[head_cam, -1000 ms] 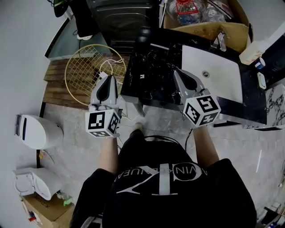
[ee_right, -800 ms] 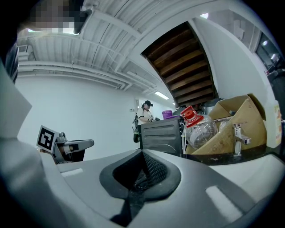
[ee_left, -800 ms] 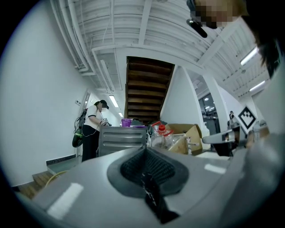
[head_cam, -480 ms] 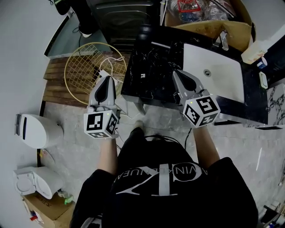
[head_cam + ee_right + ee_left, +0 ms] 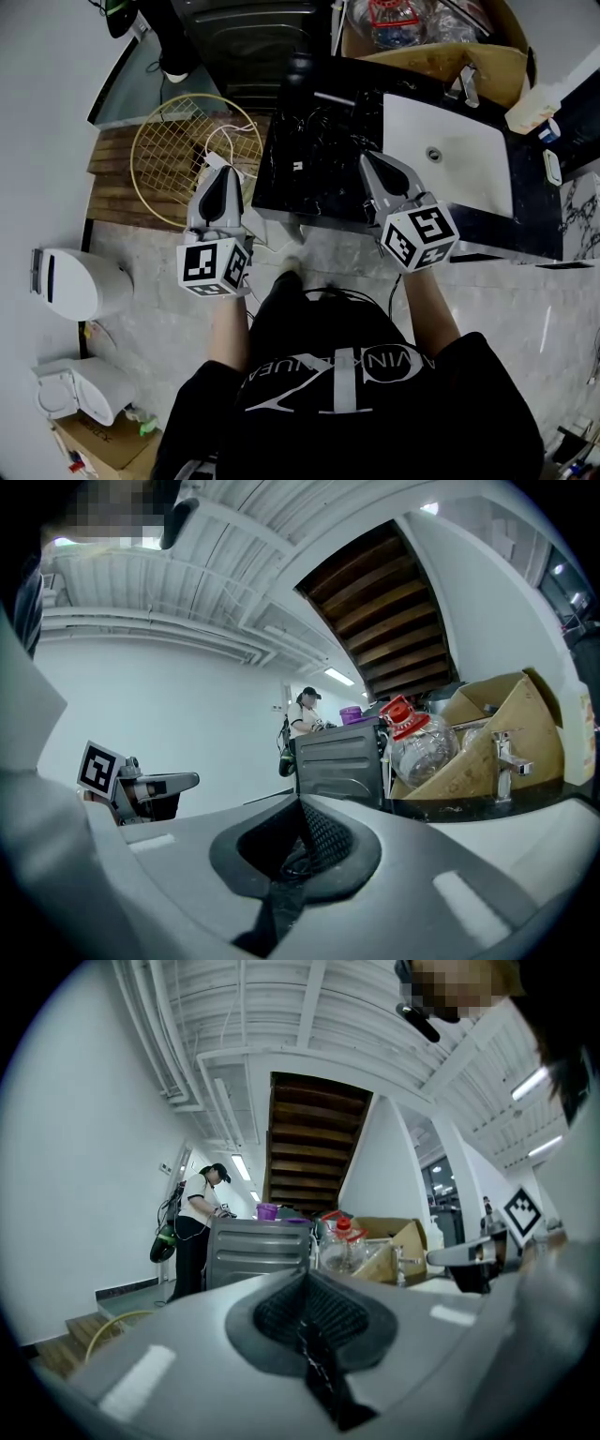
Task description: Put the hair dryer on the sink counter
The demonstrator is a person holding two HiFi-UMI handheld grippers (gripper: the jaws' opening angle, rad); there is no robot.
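Hair dryer [image 5: 300, 70]: a black, rounded body that seems to lie at the far left end of the black marble sink counter [image 5: 309, 187]. It is hard to separate from the dark stone, so its exact outline is unclear. A tangle of thin black cable [image 5: 323, 122] lies on the counter just in front of it.

The left gripper [image 5: 224, 173], grey with a marker cube at its rear, hangs over the floor to the left of the counter, beside the round gold wire basket [image 5: 173, 150]. Its jaws are pressed together with nothing between them.

The right gripper [image 5: 367, 157] hangs over the front part of the counter, between the cable tangle and the white rectangular basin [image 5: 450, 155]. Its jaws are also clenched together and empty. Neither gripper touches the dryer.

A chrome tap [image 5: 466, 86] stands at the basin's far edge. Behind it is an open brown cardboard box [image 5: 450, 52], and a clear plastic jug with a red cap [image 5: 417, 742] sits next to the box. A grey ribbed metal cabinet [image 5: 253, 37] stands beyond the counter's left end.

The wire basket rests on a brown wooden slatted platform [image 5: 117, 187], and a white cord [image 5: 230, 141] trails across the basket. A white rounded plastic unit [image 5: 70, 281] sits on the pale stone floor at the left. In the background, a person in a white top [image 5: 199, 1218] stands by the cabinet.
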